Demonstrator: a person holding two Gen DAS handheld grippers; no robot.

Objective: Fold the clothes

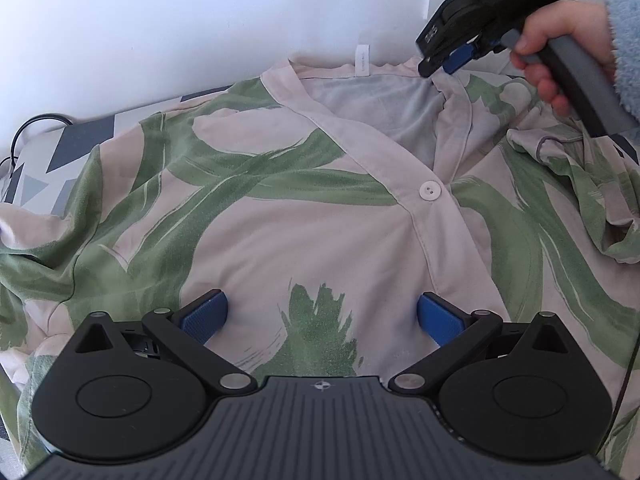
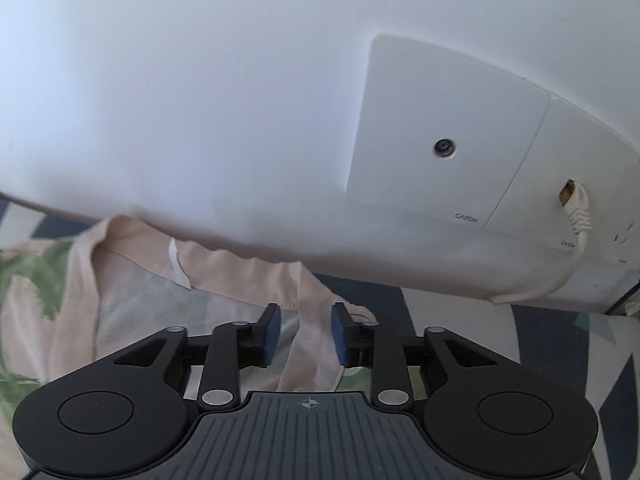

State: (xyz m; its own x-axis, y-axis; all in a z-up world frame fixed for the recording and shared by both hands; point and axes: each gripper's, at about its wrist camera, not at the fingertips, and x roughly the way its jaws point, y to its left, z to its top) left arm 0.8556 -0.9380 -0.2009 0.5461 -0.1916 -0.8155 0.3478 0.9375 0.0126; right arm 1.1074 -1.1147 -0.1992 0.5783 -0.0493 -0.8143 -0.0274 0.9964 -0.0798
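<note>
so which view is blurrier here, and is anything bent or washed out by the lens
Right wrist view: the shirt collar is smeared by motion blur, while the wall plates stay fairly sharp though bowed by the fisheye, and the wall is pale and flat. Left wrist view: sharper, the button crisp, the wall edge curved, and the right claw slightly soft.

Shirt (image 1: 280, 208) was pale pink with broad green brush-stroke leaves, lying front-up and mostly spread flat. V-neck placket was closed by one white button (image 1: 430, 191); the neck gaped open, showing the grey-white inner back and a white label (image 1: 362, 60) at the collar. Collar edge lay against the white wall. Left side was rumpled; right sleeve (image 1: 580, 184) was bunched in folds.
</note>
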